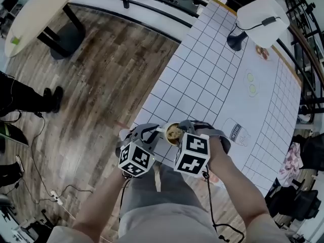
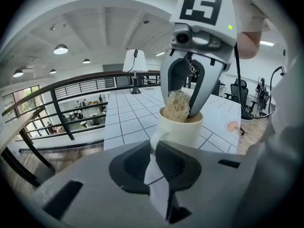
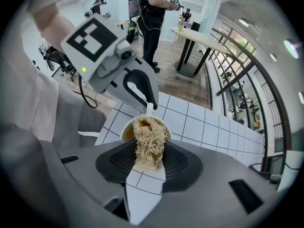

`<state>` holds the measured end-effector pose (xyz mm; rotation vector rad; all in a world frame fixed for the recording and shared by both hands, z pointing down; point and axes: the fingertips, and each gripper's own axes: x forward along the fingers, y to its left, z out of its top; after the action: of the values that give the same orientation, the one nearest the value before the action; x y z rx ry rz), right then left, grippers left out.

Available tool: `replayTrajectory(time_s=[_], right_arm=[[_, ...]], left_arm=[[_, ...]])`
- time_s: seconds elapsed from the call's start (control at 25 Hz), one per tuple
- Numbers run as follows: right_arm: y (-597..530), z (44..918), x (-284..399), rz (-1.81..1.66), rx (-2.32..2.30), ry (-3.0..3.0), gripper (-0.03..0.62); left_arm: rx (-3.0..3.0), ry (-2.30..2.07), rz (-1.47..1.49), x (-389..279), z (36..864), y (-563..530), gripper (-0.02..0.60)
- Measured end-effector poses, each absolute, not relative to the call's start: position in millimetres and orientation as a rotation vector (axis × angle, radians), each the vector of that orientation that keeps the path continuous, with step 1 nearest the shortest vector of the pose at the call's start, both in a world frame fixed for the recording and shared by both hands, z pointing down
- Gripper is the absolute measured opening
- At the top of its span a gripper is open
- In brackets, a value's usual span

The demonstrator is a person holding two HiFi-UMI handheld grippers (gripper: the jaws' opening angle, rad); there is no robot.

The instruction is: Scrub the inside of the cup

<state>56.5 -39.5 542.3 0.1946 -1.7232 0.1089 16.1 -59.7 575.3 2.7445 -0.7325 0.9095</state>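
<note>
The right claw (image 3: 149,163) is seen clenched on a fibrous scrubber (image 3: 150,139) and pointed downward, so that the wad is pushed into the mouth of the white cup (image 3: 127,133). The cup's handle (image 2: 156,141) is gripped in the left claw (image 2: 154,167), apparently so the vessel is kept steady against the rubbing. The cup is held at the near edge of the gridded worktop (image 1: 217,85); whether it rests there cannot be told. A lamp (image 1: 260,14) is seen beyond.

Head view steeply down from above; left, right gripper views face each other, close, sharing cup (image 2: 183,131) ahead of jaws.
</note>
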Motion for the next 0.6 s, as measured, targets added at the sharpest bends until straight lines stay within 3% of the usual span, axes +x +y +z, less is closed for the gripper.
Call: replayTrajectory(time_s=[0.36, 0.6], right_arm=[[-17, 533, 48, 0.298, 0.082, -1.794, 0.141], [-27, 532, 53, 0.18, 0.199, -1.76, 0.146]], left_arm=[[2.687, -0.758, 0.918, 8, 584, -42, 0.044], [2.686, -0.749, 0.898, 10, 582, -39, 0.046]])
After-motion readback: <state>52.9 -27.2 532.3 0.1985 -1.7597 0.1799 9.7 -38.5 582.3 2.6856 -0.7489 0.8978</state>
